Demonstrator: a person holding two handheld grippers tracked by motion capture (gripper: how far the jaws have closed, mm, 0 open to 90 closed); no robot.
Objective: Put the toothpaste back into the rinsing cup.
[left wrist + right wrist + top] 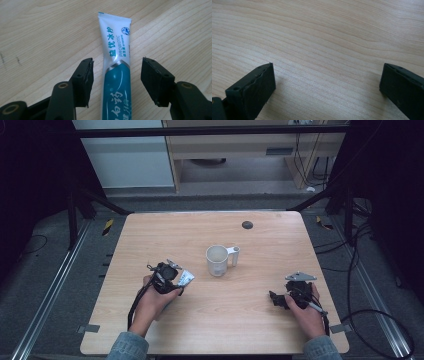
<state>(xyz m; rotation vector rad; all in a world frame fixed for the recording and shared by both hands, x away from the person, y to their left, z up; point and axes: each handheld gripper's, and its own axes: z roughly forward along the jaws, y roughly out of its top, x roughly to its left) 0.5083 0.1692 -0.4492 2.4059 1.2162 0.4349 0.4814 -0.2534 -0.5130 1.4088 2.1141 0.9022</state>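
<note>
Pale wood-grain square table (260, 320) with rounded corners, on a grey floor; black frame struts stand at its 10 and 2 o'clock corners. Most of the top is bare.

White plastic mug (218, 260) with a side handle stands upright just past table centre, mouth open, handle pointing to 3 o'clock. Small dark round disc (247, 225) lies near the far edge at 12 o'clock, well apart from the mug.

Left tongs (176, 281), black, held in the person's left hand (154, 301), at 8 o'clock from the mug and near it. In the left gripper view the left tongs (117, 72) are spread, one jaw on each side of a white and teal toothpaste tube (115, 65) that lies flat on the table. Gaps show between each jaw pad and the tube, narrower at the left pad; no contact seen. The tube's flat crimped end points away from the camera; in the high view the toothpaste tube (186, 278) juts from the tongs toward the mug, short of touching it.

Right tongs (274, 298), black with a grey three-cornered plate on top, held in the right hand (306, 312) at 4 o'clock from the mug, well apart from it, near the table's right edge. In the right gripper view the right tongs (327, 80) are spread wide over bare wood, holding nothing.

Open table between the two tongs and along the near edge.
</note>
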